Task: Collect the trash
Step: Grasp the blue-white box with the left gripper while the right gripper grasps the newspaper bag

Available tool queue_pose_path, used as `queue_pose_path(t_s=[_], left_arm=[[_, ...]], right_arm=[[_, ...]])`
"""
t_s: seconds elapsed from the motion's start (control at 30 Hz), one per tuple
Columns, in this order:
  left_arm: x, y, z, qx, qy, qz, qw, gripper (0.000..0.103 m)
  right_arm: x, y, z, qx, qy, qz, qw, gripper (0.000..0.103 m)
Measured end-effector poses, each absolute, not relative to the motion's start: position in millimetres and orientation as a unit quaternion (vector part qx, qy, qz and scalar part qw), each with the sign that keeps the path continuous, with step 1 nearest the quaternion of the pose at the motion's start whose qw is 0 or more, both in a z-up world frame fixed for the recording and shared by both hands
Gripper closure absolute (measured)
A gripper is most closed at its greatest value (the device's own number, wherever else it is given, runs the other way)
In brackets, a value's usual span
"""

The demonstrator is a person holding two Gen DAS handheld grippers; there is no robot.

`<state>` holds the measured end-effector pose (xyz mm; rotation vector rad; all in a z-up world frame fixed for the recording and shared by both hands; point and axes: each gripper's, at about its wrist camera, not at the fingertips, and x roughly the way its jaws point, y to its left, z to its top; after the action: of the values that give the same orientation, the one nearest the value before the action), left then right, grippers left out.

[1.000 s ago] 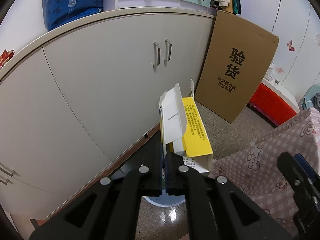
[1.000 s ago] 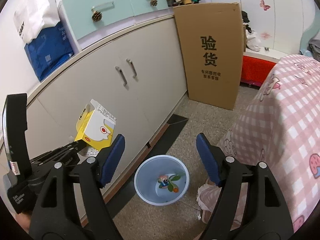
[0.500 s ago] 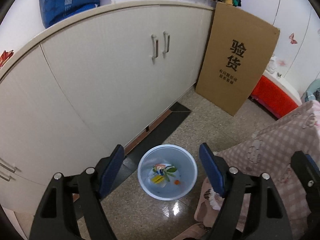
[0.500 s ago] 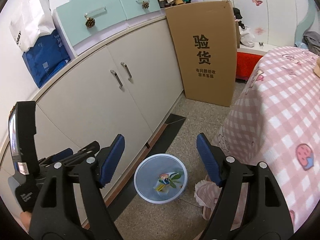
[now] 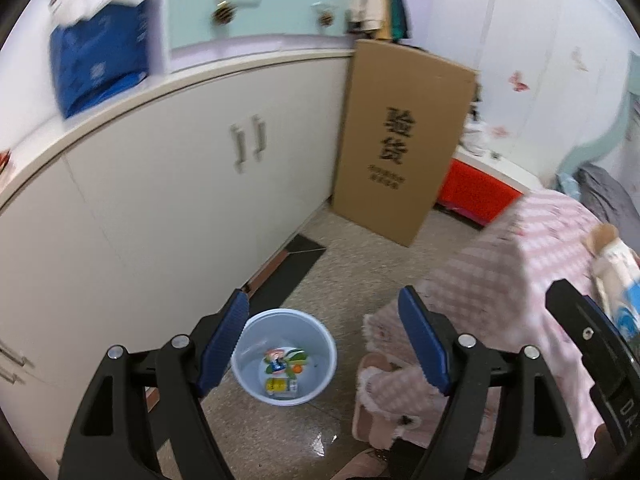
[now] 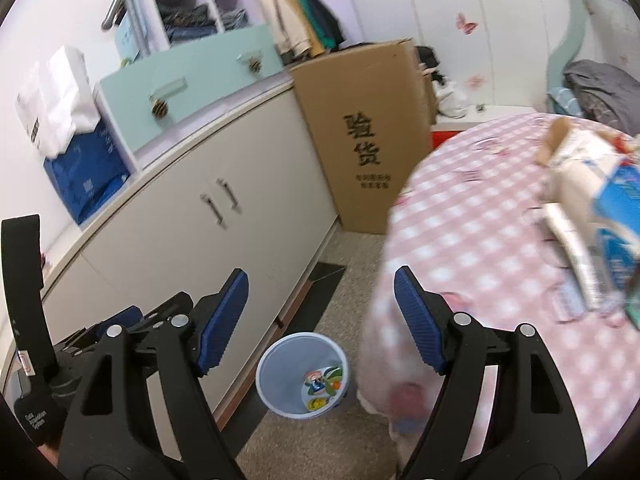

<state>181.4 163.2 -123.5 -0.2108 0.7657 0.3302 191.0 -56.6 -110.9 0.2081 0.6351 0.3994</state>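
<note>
Both grippers are up above the bin (image 5: 285,356) right now and neither has anything in it. My left gripper (image 5: 324,344) has its fingers spread wide, and the bin sits on the floor right in the gap between them. Right gripper (image 6: 320,314) is spread wide too, with the bin showing just below that gap. Inside the bin I can see a yellow box (image 5: 281,385) lying flat on the bottom, plus a colourful wrapper (image 5: 276,360) and something green with an orange bit next to it, too small to say what. The bin stands just beside the white cabinet (image 5: 160,208), on its floor side, and the pink checked bed (image 6: 500,248) is on the bin's other side. A pink slipper (image 5: 380,396) lies on the floor near the bin, at the foot of the bed. On the bed, well away from the bin, there's a blue and white carton (image 6: 616,208), pretty blurred. A tall cardboard box (image 5: 400,140) leans past the cabinet.
</note>
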Motion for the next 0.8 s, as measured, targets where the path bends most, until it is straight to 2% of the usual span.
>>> queue_pose_path(t_s=[0.37, 0.8], left_arm=[[178, 22, -96, -0.023, 0.346, 0.038, 0.937, 0.027], [188, -103, -105, 0.074, 0.345, -0.058, 0.934, 0.027]], right_arm=[[146, -190, -92, 0.115, 0.275, 0.058, 0.953, 0.026], [134, -288, -109, 0.114, 0.31, -0.011, 0.944, 0.026]])
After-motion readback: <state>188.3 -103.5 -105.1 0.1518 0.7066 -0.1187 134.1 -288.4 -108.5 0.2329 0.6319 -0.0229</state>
